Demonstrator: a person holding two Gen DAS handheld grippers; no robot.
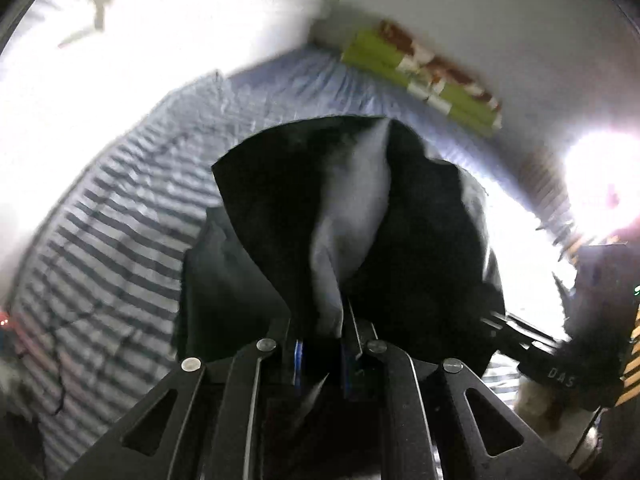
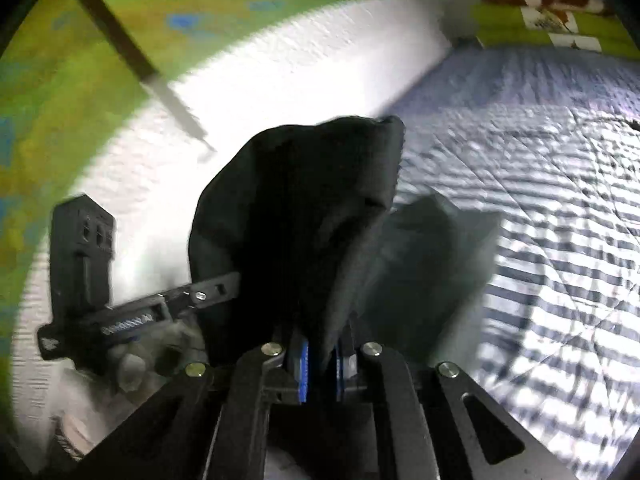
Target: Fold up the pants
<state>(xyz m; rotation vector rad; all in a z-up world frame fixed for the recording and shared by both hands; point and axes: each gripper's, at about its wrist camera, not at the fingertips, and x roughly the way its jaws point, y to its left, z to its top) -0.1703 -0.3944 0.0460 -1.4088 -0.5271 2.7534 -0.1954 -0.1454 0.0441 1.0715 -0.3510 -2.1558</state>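
The black pants (image 1: 420, 220) hang bunched in the air over the striped bed, and a pale grey fold (image 1: 356, 208) runs down their middle. My left gripper (image 1: 320, 320) is shut on the cloth, which rises straight out from between its blue-padded fingers. In the right wrist view the same pants (image 2: 304, 200) stand up from my right gripper (image 2: 320, 336), which is also shut on the fabric. Each gripper shows in the other's view, close by: the right gripper (image 1: 520, 332) at the right, the left gripper (image 2: 216, 292) at the left. Both views are blurred.
A bed sheet with blue and white stripes (image 1: 120, 220) (image 2: 560, 240) spreads under the pants. A green and brown patterned pillow (image 1: 420, 76) lies at its far edge against a white wall. A green patterned surface (image 2: 60, 80) fills the upper left of the right wrist view.
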